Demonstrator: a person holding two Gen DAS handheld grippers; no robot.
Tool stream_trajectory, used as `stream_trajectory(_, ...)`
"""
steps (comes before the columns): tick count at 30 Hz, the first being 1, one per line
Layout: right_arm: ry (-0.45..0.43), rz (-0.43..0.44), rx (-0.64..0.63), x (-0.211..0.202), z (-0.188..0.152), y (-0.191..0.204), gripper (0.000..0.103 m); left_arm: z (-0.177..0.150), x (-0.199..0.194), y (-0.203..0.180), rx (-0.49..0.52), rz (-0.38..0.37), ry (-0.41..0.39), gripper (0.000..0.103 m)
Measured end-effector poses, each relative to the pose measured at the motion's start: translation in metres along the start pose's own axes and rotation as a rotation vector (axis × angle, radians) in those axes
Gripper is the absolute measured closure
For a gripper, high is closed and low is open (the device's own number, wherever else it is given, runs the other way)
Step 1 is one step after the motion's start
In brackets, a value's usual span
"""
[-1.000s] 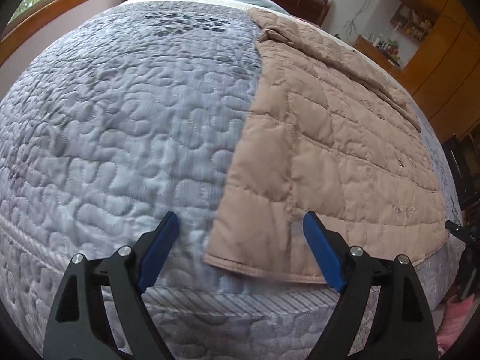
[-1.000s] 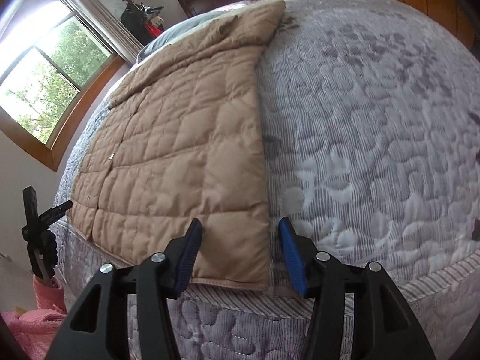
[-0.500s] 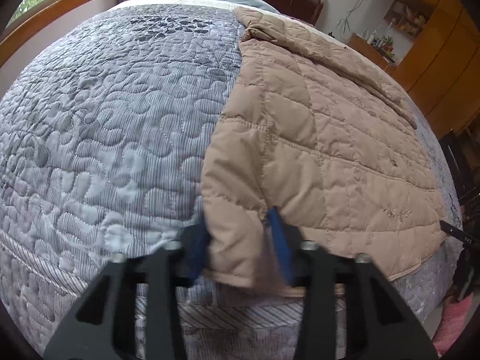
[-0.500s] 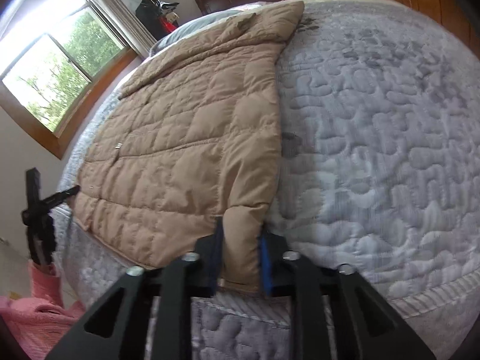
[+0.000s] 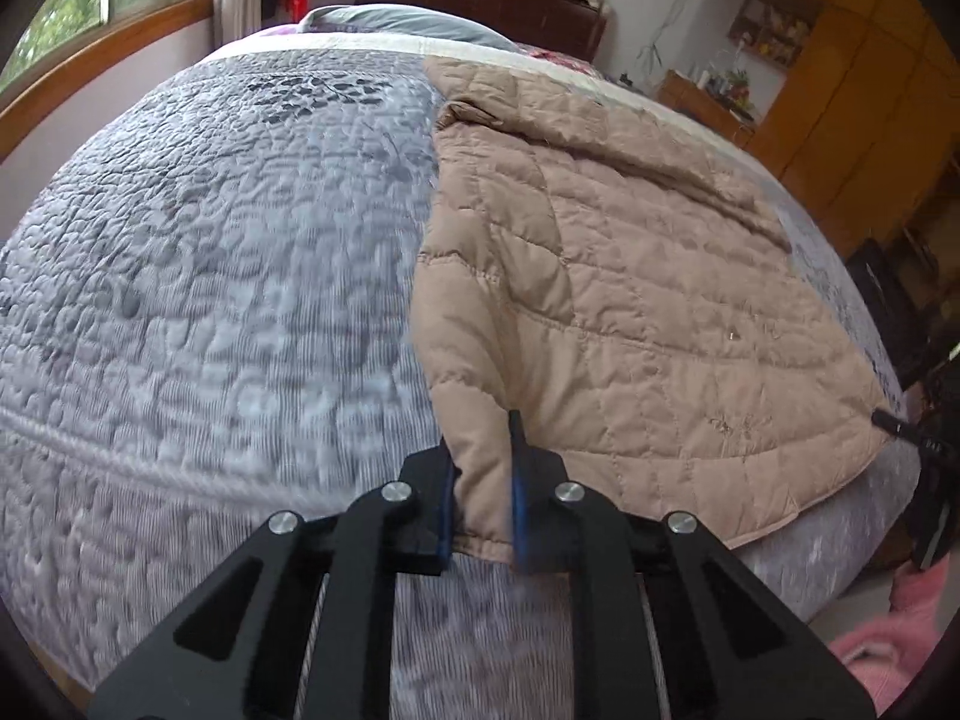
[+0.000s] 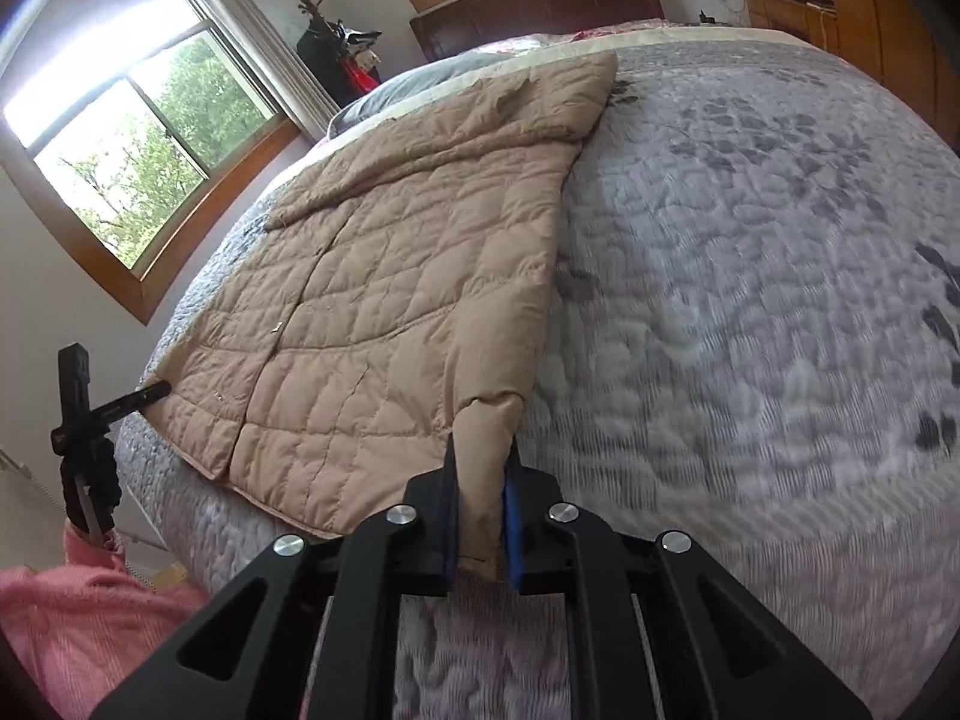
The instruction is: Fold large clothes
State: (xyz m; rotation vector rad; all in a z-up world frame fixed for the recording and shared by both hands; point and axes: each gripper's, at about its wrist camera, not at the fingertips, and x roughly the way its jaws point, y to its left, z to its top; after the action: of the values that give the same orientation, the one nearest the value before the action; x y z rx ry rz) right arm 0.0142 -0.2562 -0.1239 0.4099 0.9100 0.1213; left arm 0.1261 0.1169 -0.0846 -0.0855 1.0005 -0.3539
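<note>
A tan quilted jacket (image 5: 630, 300) (image 6: 390, 300) lies flat on the grey patterned bedspread (image 5: 210, 270) (image 6: 750, 270), its hem along the bed's near edge. My left gripper (image 5: 480, 438) has the hem's left corner pinched between its blue pads, and its jaws are still closing. My right gripper (image 6: 483, 450) is shut on the hem's right corner. Both corners are bunched and raised slightly off the bed. Each view shows the other gripper as a black tip at the far hem corner: the right gripper (image 5: 894, 426) and the left gripper (image 6: 78, 408).
Pink cloth (image 5: 888, 648) (image 6: 72, 618) lies below the bed's near edge. A grey pillow (image 5: 408, 21) and dark headboard (image 6: 540, 6) are at the far end. Wooden cabinets (image 5: 840, 90) stand to the right, a window (image 6: 120, 138) to the left.
Both grippers went from open around the hem corners to closed on them. The pinched corners have bunched up and lifted a little off the bedspread.
</note>
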Motion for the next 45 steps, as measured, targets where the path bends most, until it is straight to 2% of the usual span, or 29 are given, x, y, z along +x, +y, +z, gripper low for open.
stream_trajectory(4, 0.019, -0.034, 0.04, 0.011, -0.019, -0.012, 0.091, -0.026, 0.022, -0.004, 0.035, 0.047, 0.064, 0.09)
stream_trajectory(9, -0.007, -0.001, 0.088, 0.02, -0.025, -0.024, 0.091, -0.03, 0.023, -0.009, 0.068, 0.083, 0.027, 0.09)
stream_trajectory(14, -0.023, 0.007, 0.091, 0.012, -0.022, -0.024, 0.092, -0.023, 0.01, -0.005, 0.03, 0.036, -0.004, 0.091)
stream_trajectory(19, -0.096, 0.05, 0.063, -0.015, -0.005, -0.013, 0.092, -0.01, -0.018, -0.01, 0.028, -0.039, -0.097, 0.091)
stream_trajectory(23, -0.141, 0.061, 0.027, -0.032, 0.017, -0.002, 0.092, 0.013, -0.033, -0.012, 0.017, -0.093, -0.163, 0.091)
stream_trajectory(28, -0.158, 0.053, -0.01, -0.036, 0.057, 0.004, 0.092, 0.05, -0.032, -0.007, -0.03, -0.13, -0.212, 0.091)
stream_trajectory(39, -0.118, 0.063, -0.012, -0.006, 0.17, 0.005, 0.092, 0.158, 0.001, -0.006, -0.051, -0.132, -0.242, 0.091)
stream_trajectory(45, -0.111, 0.063, 0.038, 0.018, 0.235, -0.009, 0.092, 0.224, 0.022, -0.012, -0.03, -0.096, -0.286, 0.091)
